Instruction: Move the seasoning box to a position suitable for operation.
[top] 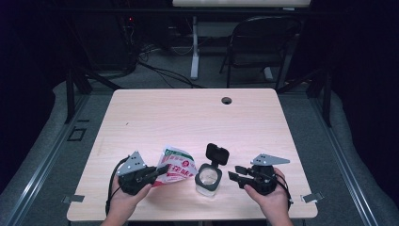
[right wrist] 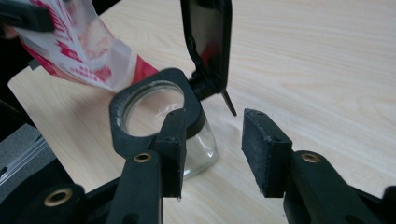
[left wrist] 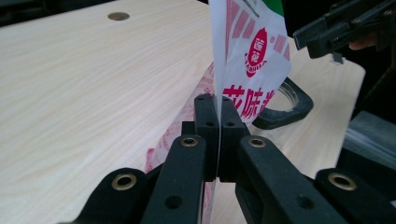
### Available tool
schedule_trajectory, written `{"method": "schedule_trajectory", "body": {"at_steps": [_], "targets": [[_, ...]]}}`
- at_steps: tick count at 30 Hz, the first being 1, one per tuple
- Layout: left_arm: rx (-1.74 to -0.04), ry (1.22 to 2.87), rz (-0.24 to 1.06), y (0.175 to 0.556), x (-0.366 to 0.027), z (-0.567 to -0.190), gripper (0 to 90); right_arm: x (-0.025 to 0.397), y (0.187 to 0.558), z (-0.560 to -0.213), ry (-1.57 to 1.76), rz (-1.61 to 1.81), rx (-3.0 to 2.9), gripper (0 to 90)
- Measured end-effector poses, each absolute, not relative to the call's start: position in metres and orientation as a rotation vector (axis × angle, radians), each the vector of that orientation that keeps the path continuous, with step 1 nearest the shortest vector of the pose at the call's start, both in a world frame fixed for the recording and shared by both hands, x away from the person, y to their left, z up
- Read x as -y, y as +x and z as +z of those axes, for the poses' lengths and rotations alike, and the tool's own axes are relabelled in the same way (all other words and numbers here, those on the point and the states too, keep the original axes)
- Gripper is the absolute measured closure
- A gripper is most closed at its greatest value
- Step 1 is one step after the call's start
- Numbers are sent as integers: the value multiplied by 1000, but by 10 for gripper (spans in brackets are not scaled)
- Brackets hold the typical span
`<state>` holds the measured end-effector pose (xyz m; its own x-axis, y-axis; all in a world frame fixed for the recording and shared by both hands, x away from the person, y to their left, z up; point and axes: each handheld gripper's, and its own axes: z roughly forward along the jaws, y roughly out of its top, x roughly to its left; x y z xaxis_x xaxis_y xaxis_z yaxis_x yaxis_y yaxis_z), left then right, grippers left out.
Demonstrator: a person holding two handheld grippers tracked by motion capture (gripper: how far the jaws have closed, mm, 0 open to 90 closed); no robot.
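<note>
While my left fingers (left wrist: 217, 109) pinch the pouch (left wrist: 250, 56), my right fingers (right wrist: 212, 149) gape wide, the open-lidded jar (right wrist: 154, 109) just beyond them on the worktop (top: 188, 113).

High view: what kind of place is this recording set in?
Probably a lab or recording studio: a bare wooden desk with a cable hole, a folding chair behind, and cables across a grey floor.

White pouch (top: 176, 168) with red print and green top edge, clear jar (top: 208, 180) with black collar beside the pouch, pale wood-grain table (top: 188, 117)
</note>
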<state>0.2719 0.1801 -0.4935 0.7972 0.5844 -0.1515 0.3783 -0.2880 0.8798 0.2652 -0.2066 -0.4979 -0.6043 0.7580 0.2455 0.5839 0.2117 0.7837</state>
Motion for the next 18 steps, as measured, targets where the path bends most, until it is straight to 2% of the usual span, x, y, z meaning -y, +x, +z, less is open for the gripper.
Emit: {"method": "schedule_trajectory", "body": {"at_steps": [6, 18], "targets": [[-736, 1903, 232, 272, -183, -495, 900, 197, 259, -481, 1192, 1395, -2293, 575], [-730, 1911, 233, 270, -180, -495, 900, 174, 261, -469, 1119, 1387, -2361, 576]]}}
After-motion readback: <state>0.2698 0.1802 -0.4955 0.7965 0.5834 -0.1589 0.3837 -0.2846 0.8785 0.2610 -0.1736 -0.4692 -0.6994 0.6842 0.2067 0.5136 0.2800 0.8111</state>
